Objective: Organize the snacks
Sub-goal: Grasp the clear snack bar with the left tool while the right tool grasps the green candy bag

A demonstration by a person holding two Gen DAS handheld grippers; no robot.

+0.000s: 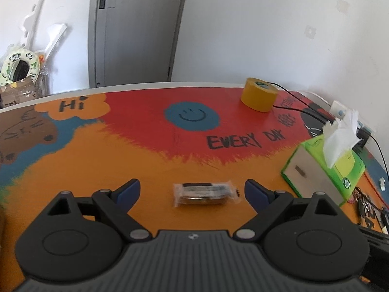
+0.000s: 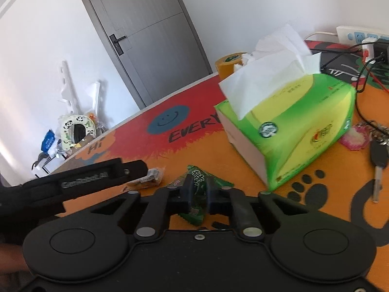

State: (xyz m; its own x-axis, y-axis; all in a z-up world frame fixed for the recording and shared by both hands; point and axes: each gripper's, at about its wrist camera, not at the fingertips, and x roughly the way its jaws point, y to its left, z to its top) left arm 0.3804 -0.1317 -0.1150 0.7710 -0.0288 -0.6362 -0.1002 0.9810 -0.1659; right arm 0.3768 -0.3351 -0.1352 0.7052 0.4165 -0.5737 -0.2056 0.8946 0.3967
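A small snack bar in a clear wrapper with a dark filling (image 1: 205, 193) lies on the orange part of the table. It sits between the blue-tipped fingers of my left gripper (image 1: 192, 188), which stands wide open and does not touch it. In the right wrist view my right gripper (image 2: 199, 189) is shut on a green snack packet (image 2: 197, 182), pinched between the two pads just above the table. The left gripper's black body (image 2: 80, 182) reaches in from the left, with the clear-wrapped snack (image 2: 152, 176) beside its tip.
A green tissue box (image 1: 325, 170) (image 2: 291, 131) stands on the table at the right, with a yellow tape roll (image 1: 259, 93) behind it. Keys (image 2: 378, 155), black cables (image 2: 364, 73) and a power strip (image 2: 362, 35) lie at the far right. A grey door (image 1: 136, 29) is behind the table.
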